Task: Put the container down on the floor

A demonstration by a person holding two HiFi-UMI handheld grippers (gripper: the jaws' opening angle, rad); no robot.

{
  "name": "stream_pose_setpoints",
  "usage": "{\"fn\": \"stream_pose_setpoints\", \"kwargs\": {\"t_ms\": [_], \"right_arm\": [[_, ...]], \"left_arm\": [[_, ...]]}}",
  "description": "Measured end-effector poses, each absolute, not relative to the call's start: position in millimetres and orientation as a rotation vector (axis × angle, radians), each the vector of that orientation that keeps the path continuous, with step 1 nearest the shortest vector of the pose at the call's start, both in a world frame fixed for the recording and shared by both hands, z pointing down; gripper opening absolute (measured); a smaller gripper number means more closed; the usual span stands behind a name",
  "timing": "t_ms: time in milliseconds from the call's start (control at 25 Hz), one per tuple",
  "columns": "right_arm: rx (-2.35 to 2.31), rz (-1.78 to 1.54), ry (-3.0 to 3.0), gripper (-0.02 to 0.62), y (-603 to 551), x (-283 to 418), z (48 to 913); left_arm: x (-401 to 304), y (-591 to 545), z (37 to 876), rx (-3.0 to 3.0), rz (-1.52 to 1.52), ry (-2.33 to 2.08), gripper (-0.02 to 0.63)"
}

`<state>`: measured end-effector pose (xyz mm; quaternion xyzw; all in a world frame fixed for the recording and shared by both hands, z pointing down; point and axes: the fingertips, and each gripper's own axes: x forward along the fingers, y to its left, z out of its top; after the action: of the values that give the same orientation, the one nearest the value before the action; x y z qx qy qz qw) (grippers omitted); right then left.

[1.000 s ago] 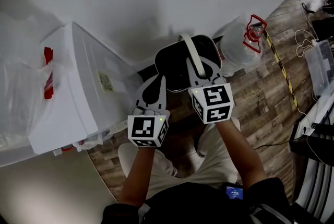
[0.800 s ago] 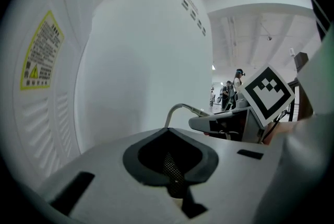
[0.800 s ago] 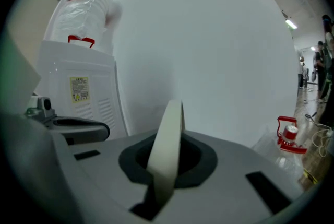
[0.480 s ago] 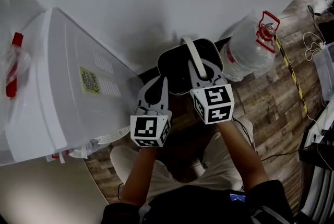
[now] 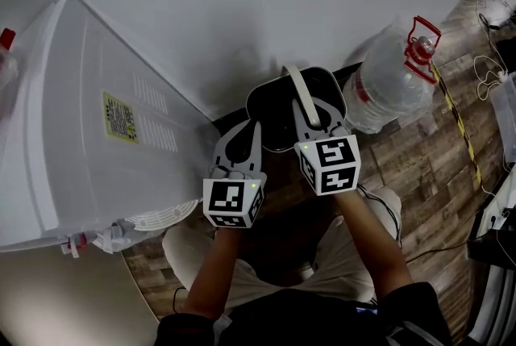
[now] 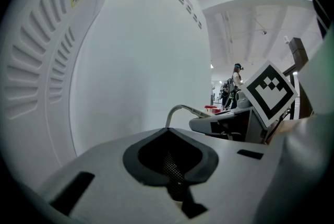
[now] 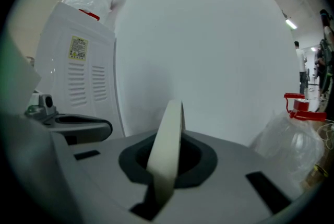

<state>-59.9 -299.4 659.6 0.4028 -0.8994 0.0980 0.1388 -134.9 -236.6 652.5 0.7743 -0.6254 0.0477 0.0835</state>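
Note:
A black container (image 5: 274,106) with a white bail handle (image 5: 299,92) hangs close to the white wall, above the wooden floor. My right gripper (image 5: 313,115) is shut on that handle; in the right gripper view the pale handle strip (image 7: 168,142) rises from between the shut jaws of the right gripper (image 7: 159,191). To its left my left gripper (image 5: 240,141) is level with it, beside the container. Its jaws (image 6: 175,178) are shut with nothing between them. From there the handle (image 6: 180,109) and the right gripper's marker cube (image 6: 269,95) show to the right.
A big white appliance (image 5: 89,135) with vent slots and a yellow label stands on the left. A large clear water bottle (image 5: 387,82) with a red handle stands on the right of the container. Wooden floor (image 5: 427,175) with cables lies to the right. The person's legs are below the grippers.
The head view has shifted, so the white appliance fills more of the left and the bottle sits further right. Both grippers and the hanging container have hardly moved.

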Motion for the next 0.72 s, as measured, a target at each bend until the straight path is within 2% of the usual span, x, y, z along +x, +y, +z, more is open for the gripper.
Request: {"fn": "stream_pose_setpoints", "kwargs": {"t_ms": [720], "right_arm": [[1.193,0.268,-2.586,0.032,-292.7,-67.0,693.7]], "left_arm": [[-147.0,-228.6,685.0,2.330,0.098,-1.864,0.015]]}}
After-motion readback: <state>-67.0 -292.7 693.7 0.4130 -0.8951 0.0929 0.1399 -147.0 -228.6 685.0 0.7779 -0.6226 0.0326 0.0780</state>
